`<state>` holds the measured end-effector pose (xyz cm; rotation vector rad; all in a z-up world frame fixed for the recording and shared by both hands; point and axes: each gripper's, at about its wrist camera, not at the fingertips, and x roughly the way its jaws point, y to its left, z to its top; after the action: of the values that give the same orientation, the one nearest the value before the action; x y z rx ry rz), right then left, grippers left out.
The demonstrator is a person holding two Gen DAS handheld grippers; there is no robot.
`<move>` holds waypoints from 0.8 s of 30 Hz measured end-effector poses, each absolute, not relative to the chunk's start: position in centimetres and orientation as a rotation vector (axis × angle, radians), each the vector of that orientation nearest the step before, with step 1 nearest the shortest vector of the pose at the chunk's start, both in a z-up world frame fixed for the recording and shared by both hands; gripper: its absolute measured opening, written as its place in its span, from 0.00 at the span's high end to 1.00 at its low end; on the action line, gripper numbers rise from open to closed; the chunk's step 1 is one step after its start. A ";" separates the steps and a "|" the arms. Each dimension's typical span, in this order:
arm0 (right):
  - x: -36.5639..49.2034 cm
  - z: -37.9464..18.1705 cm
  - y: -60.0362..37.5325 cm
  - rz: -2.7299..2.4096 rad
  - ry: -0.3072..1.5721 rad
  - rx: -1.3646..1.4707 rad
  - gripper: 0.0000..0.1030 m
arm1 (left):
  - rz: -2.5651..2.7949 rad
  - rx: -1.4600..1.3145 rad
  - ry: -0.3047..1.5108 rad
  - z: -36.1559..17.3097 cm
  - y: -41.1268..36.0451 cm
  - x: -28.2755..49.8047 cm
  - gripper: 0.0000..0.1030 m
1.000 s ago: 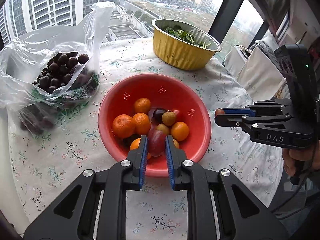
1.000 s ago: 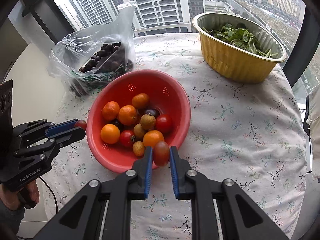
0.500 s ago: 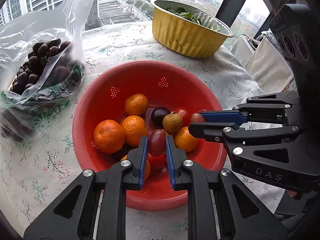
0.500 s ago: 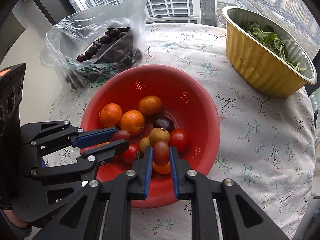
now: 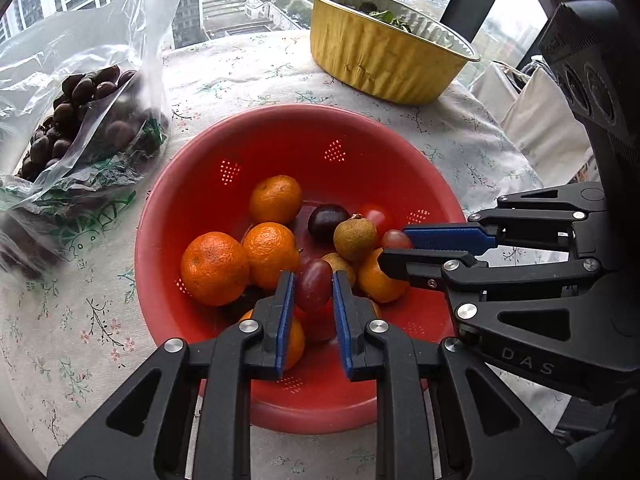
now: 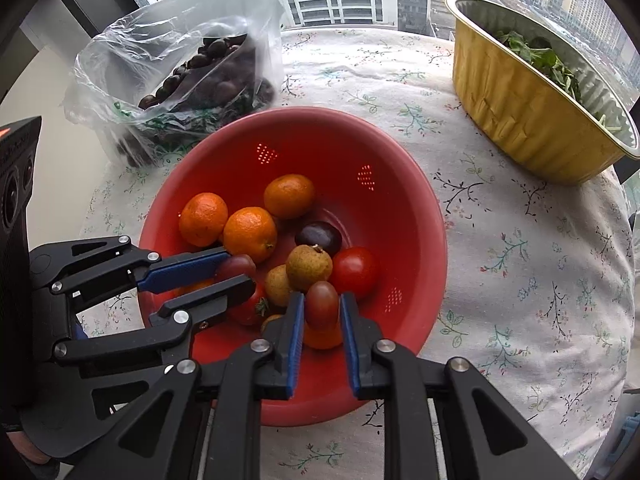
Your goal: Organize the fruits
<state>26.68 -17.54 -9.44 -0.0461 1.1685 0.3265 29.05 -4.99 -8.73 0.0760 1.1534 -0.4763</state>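
1. I am holding the left gripper (image 5: 313,294) over the near side of the round red plastic colander (image 5: 248,148), and its blue-padded fingers (image 5: 285,312) are standing only slightly apart, clamped on a small dark-red oval grape tomato (image 5: 313,289).
2. That tomato is sitting upright between the pads, touching both, and hanging above the fruit pile inside the colander.
3. I am holding the right gripper (image 6: 320,312) over the near-right part of the same colander, its blue-padded fingers (image 6: 295,330) equally narrow and pinching a second reddish-brown oval grape tomato (image 6: 321,304).
4. In the left wrist view the right gripper is reaching in across the colander's right rim, its tomato poking out just past its fingertips.
5. In the right wrist view the left gripper is coming in over the colander's left rim, its tomato showing between the pads at the tip.
6. Inside the colander, three orange mandarins (image 5: 215,267) are lying toward the left, with a dark purple round fruit (image 5: 328,222), a brown rough-skinned longan (image 5: 355,238) and a round red tomato (image 6: 354,272) near the middle.
7. Left of and behind the colander, a clear plastic bag of dark oval fruits (image 5: 96,120) is slumping on the white floral tablecloth (image 5: 100,320).
8. Behind the colander to the right, a gold foil tray of green leaves (image 5: 380,64) is standing well apart from it.
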 end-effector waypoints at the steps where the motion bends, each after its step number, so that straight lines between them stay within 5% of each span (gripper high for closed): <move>1: 26.7 -9.4 -17.6 0.323 1.167 -0.045 0.76 | -0.471 0.074 1.152 -8.7 -4.9 29.0 0.82; 4: 26.7 -9.4 -17.9 0.313 1.165 -0.038 0.72 | -0.454 0.077 1.143 -8.3 -4.8 28.8 0.76; 6: 26.7 -9.3 -18.1 0.307 1.157 -0.041 0.72 | -0.435 0.068 1.134 -8.0 -4.2 28.6 0.57; 11: 26.3 -8.8 -18.6 0.298 1.144 -0.039 0.71 | -0.442 0.057 1.117 -6.9 -4.0 28.1 0.45; 14: 25.6 -8.0 -19.0 0.294 1.125 -0.035 0.70 | -0.426 0.034 1.086 -5.4 -3.5 27.3 0.25; 17: 24.6 -6.8 -19.4 0.280 1.089 -0.023 0.53 | -0.405 0.023 1.037 -3.4 -2.7 26.1 0.00; 19: 23.6 -5.9 -19.7 0.271 1.059 -0.005 0.41 | -0.384 0.023 0.989 -1.8 -2.2 25.0 0.00; 24: 20.7 -3.6 -19.6 0.247 0.979 0.011 0.31 | -0.333 0.067 0.845 3.3 -0.8 20.8 0.00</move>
<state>20.69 -19.55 -3.63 0.0113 0.9786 0.2472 20.77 -0.75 3.27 0.0668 0.8453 -0.3328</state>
